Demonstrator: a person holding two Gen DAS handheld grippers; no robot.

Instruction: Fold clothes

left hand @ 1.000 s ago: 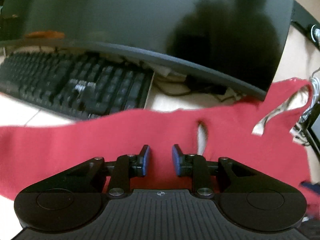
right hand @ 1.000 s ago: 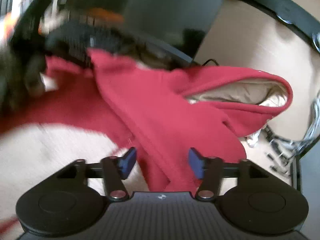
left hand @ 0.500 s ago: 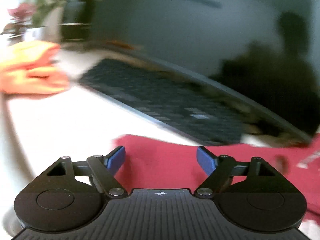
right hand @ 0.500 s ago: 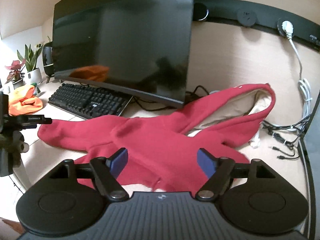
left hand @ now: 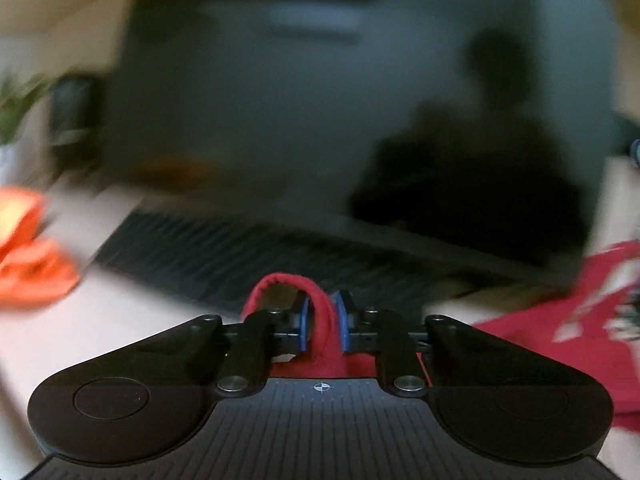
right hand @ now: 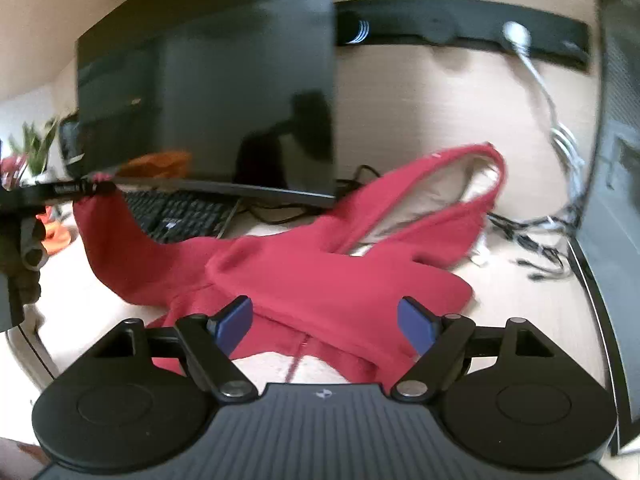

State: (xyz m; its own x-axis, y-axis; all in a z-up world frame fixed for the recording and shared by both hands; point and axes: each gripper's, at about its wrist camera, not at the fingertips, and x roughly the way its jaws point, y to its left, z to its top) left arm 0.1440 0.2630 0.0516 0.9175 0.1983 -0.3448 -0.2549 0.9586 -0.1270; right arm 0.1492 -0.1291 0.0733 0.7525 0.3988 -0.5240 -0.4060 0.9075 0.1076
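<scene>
Red hoodie sprawled, cream-lined hood open, sleeve cuff pinched in left claw, right claw spread empty.

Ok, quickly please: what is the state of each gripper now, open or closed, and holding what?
Left gripper: closed on the cuff of the red hoodie's sleeve.
Right gripper: open, holding nothing, jaws just opened wider, above the hoodie.

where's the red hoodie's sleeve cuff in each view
Left wrist: the sleeve cuff sits low at centre, pinched between the left gripper's blue pads.
Right wrist: the same cuff is at the left edge, lifted off the desk.
Shared landmark: the black keyboard behind it.
</scene>
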